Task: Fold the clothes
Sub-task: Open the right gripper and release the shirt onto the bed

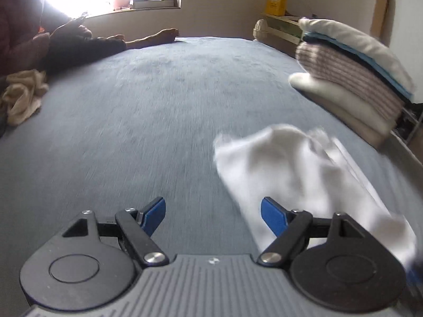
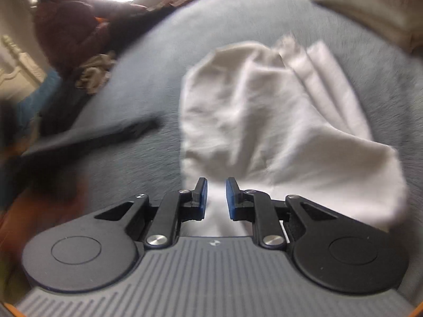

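Right gripper (image 2: 216, 198): blue pads nearly together with a narrow gap, white cloth (image 2: 264, 121) running into that gap from in front. It looks like a pinch on a bunched edge, though blur keeps me from confirming the pads actually bite. Left gripper (image 1: 213, 212): fingers spread wide, nothing between them, hanging over bare bedspread (image 1: 132, 132) with the cloth just beside its right finger. The cloth sits rumpled on the grey-blue bed, partly gathered, with a few flat parallel pleats at its far side, so it's neither flat nor squared. Both views are smeared, so the rig is moving. A neat stack of folded clothes (image 1: 354, 79) sits at the far right of the bed, a crumpled beige garment (image 1: 23, 95) far left near a seated person (image 1: 31, 31). My read: white piece is mid-handling, either being spread out or carried over into a fold; can't tell which. Either way left needs a corner before anything gets tensioned.
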Tool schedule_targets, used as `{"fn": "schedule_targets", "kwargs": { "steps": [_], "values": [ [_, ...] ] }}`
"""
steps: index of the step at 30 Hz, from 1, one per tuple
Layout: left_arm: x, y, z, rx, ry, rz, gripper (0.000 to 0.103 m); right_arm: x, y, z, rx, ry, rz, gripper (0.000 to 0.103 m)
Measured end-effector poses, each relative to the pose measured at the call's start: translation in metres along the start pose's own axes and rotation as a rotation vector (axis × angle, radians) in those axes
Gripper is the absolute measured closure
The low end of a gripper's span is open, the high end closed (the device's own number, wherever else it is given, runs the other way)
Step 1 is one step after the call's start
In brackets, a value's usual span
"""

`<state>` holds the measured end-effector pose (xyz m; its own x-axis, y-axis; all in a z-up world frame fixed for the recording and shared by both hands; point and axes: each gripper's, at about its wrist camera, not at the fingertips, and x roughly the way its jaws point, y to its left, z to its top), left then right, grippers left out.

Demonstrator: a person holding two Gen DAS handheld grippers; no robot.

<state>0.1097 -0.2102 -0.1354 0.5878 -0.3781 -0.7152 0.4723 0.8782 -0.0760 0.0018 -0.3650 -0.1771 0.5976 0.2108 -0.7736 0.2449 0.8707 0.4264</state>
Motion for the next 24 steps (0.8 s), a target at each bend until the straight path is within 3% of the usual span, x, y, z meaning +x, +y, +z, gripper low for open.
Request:
{"fn": "schedule_targets", "kwargs": {
  "steps": [5,7,11,16,18,20,21,22,24],
  "values": [
    [0.057,-0.001,0.026,0.003,0.040,0.062,0.022,-0.006,0.000,-0.032,0.026,0.044,-0.020,0.089],
    [0.058,-0.002,0.029,0.002,0.030,0.052,0.023,-0.007,-0.002,-0.039,0.051,0.043,-0.010,0.089],
    [0.058,-0.003,0.037,-0.001,0.011,0.034,0.023,-0.040,-0.002,-0.023,0.073,-0.050,0.018,0.088],
    [0.069,-0.008,0.043,0.021,0.028,0.043,0.022,-0.067,-0.050,-0.016,0.325,-0.241,-0.067,0.087],
    [0.068,-0.006,0.047,0.008,0.043,0.042,0.022,-0.045,-0.075,-0.024,0.372,-0.183,-0.092,0.085],
    [0.064,-0.004,0.053,-0.006,0.056,0.045,0.023,-0.031,-0.099,-0.041,0.517,-0.184,0.034,0.083],
    [0.058,-0.004,0.058,-0.007,0.061,0.048,0.023,-0.037,-0.112,-0.047,0.599,-0.230,0.137,0.083],
    [0.051,-0.002,0.064,-0.005,0.068,0.053,0.023,-0.047,-0.120,-0.053,0.641,-0.305,0.238,0.083],
    [0.035,0.001,0.079,-0.014,0.084,0.078,0.023,-0.069,-0.138,-0.067,0.702,-0.475,0.308,0.079]
  ]
}}
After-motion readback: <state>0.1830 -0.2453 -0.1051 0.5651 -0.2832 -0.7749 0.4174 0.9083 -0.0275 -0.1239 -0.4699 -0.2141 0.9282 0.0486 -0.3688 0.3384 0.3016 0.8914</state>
